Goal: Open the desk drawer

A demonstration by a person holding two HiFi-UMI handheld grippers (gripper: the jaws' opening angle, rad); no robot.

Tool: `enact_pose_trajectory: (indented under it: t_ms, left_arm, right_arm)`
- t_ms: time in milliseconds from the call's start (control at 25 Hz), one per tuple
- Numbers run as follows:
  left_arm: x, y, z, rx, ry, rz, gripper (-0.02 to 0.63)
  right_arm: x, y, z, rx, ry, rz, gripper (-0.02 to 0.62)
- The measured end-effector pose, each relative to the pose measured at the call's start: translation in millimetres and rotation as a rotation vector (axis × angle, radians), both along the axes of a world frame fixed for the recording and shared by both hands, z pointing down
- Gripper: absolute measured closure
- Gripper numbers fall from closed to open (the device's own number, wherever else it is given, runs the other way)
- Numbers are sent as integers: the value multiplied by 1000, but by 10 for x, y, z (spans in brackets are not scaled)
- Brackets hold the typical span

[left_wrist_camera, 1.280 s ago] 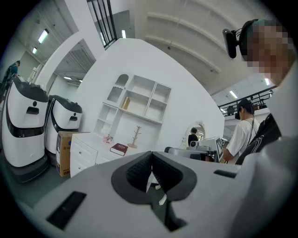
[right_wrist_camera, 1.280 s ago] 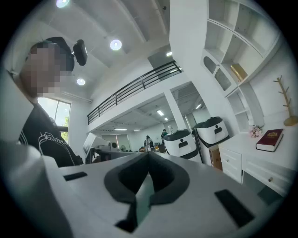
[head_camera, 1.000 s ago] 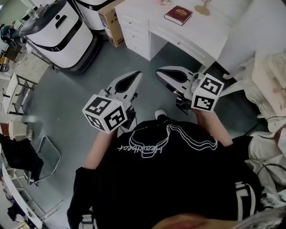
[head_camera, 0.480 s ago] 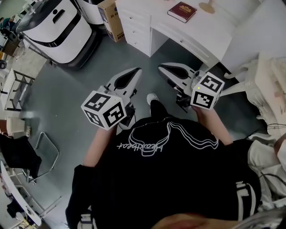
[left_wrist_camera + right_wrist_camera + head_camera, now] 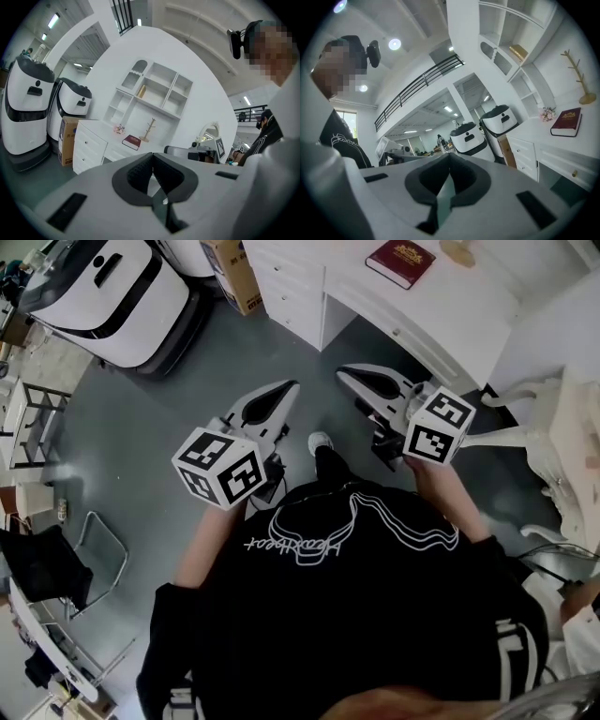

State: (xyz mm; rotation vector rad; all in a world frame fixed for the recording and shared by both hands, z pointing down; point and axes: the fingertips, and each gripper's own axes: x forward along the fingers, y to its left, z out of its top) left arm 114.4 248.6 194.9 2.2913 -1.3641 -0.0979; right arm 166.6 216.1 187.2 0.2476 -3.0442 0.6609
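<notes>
**A:** Where is the drawer?

**B:** At the upper right of the head view. The drawer (image 5: 417, 346) sits just under the top of the white desk (image 5: 450, 306). It is closed flush, with a small knob (image 5: 397, 333) on its front.

**A:** Which way does it run?

**B:** Its long axis follows the desk's front edge, slanting from the upper middle down toward the right edge. The front faces lower left, toward the person. In the right gripper view it lies at the lower right (image 5: 569, 169), knob showing.

**A:** And the grippers?

**B:** They are well apart from it. The left gripper (image 5: 289, 388) and right gripper (image 5: 345, 374) sit mid-frame with their noses aimed up toward the desk. Each one's own view shows its jaws pressed together with nothing between them.

**A:** Any writing?

**B:** There is a white cursive word on the black shirt (image 5: 375, 615), upside down in the head view. It seems to read "heartbeat". The dark red book (image 5: 400, 261) on the desk has gold print too small to read. The print on the cardboard box (image 5: 230, 273) at the top edge is also unreadable. Each cube (image 5: 220, 470) carries black-and-white square markers and no letters.
</notes>
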Motion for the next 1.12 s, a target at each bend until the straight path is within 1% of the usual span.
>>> enact_pose_trajectory:
  t_ms: [120, 240, 480, 640, 800, 960, 1120]
  left_arm:
    - [-143, -381, 132, -44, 20, -22, 601]
    - [-247, -794, 211, -56, 33, -34, 601]
    - [-404, -1554, 263, -73, 1, -48, 601]
    - [-552, -1981, 245, -59, -6, -73, 601]
    - [-600, -2099, 279, -55, -8, -87, 601]
    - [-606, -2128, 359, -69, -18, -89, 601]
    - [-722, -2377, 471, -77, -9, -91, 601]
  right_arm:
    - [-146, -386, 175, -56, 19, -15, 589]
    - [-308, -796, 312, -83, 37, -43, 589]
    - [-604, -1537, 423, -119, 40, -91, 589]
    - [-741, -1950, 459, -121, 45, -104, 589]
    - [-773, -2072, 493, -114, 50, -102, 589]
    - [-770, -2083, 534, -130, 44, -93, 589]
    - [-845, -2308, 614, -147, 29, -79, 589]
